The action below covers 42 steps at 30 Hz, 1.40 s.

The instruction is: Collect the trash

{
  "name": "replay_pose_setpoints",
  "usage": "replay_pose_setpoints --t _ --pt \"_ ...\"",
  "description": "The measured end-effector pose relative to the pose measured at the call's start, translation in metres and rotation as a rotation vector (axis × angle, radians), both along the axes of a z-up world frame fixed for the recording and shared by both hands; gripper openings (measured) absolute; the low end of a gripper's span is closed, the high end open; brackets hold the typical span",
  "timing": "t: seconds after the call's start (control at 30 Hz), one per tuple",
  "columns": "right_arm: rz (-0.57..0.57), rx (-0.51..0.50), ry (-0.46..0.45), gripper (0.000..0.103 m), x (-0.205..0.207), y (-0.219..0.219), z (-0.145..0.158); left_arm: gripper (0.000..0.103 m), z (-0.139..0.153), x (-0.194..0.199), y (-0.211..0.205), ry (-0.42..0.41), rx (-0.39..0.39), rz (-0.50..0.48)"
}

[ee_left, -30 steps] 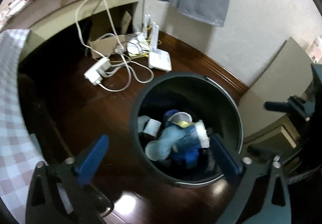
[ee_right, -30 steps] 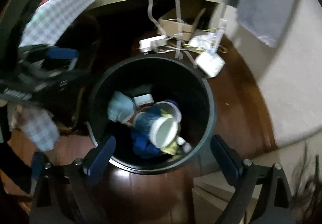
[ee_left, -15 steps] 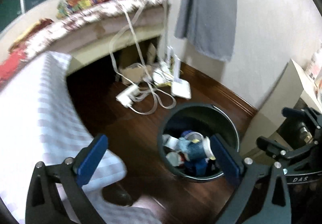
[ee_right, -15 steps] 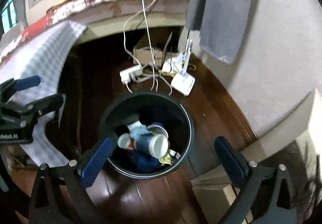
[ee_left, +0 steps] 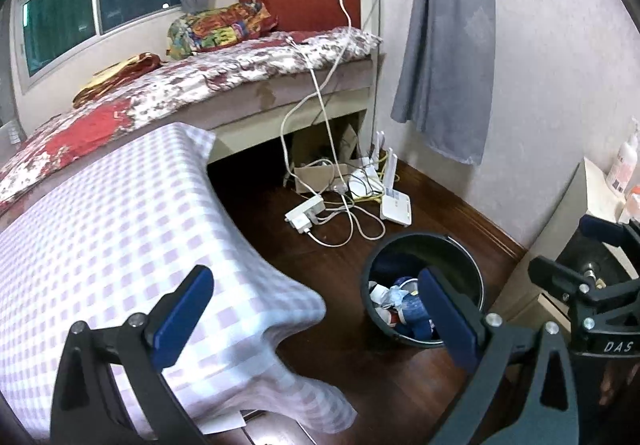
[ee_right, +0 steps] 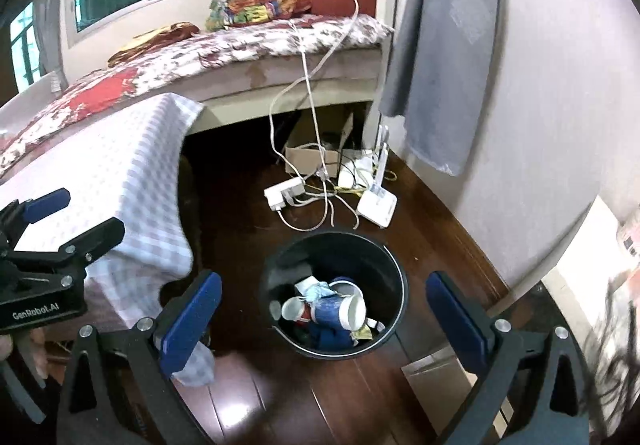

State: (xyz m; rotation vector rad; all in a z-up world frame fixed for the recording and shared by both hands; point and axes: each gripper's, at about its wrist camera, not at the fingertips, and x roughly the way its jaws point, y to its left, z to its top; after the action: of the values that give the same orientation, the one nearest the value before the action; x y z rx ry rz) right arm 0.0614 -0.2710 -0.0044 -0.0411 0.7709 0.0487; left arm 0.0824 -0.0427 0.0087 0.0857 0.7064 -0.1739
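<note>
Below, one bin [ee_right: 394, 319], several cups [ee_right: 340, 311].

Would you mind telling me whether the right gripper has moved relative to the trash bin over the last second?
Yes. The right gripper has pulled up and back from the black trash bin, which now looks smaller with more floor showing; its fingers are open and empty.

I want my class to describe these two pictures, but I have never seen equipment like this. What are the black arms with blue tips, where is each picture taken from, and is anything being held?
There is no robot here. A person holds a two-finger tool in each hand, with a wide-angle camera looking along its fingers.

One picture is from the left gripper, the other from the right gripper. Each also catches the other tool at its edge.

Both stand wide open and hold nothing.

On the dark wooden floor stands a black bin containing paper cups and other trash. Beyond it lie a power strip, white cables and a router. A checked cloth covers a surface on the left, in front of a bed.
</note>
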Motion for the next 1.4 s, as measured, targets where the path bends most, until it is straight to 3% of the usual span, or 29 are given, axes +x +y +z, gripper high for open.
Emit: replay_pose_setpoints --t 0.37,0.57,0.8,1.03,1.4 --pt "0.038 -0.011 -0.067 0.103 -0.032 0.028 0.044 0.102 0.034 -0.036 0.029 -0.054 -0.025 0.047" --pt "0.057 -0.034 -0.138 0.103 -0.061 0.037 0.074 0.102 0.061 -0.069 0.038 -0.128 -0.022 0.057" --pt "0.059 0.016 -0.192 0.103 -0.091 0.036 0.103 0.102 0.089 -0.104 0.044 -0.215 -0.016 0.067" --pt "0.053 0.005 -0.221 0.103 -0.093 0.038 0.118 0.102 0.087 -0.109 0.041 -0.215 -0.023 0.062" --pt "0.045 -0.013 -0.222 0.103 -0.098 0.034 0.115 0.102 0.086 -0.111 0.036 -0.210 -0.019 0.052"
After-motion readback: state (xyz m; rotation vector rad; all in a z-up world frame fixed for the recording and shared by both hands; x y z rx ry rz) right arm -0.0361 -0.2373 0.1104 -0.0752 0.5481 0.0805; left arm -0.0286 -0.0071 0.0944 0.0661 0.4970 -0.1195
